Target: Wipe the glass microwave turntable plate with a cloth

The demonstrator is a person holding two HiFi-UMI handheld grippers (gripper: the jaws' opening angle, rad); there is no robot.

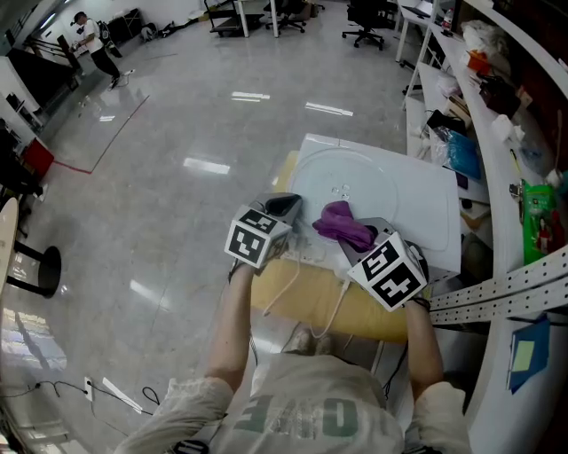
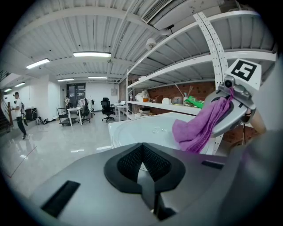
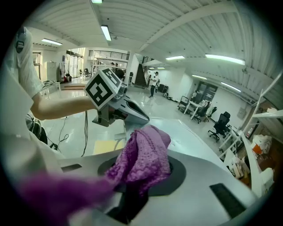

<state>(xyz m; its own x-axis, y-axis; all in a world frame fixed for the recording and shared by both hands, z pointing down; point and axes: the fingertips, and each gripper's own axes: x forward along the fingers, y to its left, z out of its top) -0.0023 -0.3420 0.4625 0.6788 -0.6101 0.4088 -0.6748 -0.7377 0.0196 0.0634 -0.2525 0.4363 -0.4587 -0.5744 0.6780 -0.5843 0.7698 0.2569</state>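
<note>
The clear glass turntable plate lies flat on a white square top; it also shows in the left gripper view as the glass plate ahead of the jaws. A purple cloth hangs over the plate's near edge with my right gripper shut on it. In the right gripper view the cloth bunches up between the jaws of that gripper. My left gripper is shut and holds nothing, beside the plate's left near edge; its jaws meet. The cloth hangs to its right.
The white top rests on a yellow table with white cables running over it. Metal shelves packed with clutter stand close on the right. Office chairs and a person are far off across the grey floor.
</note>
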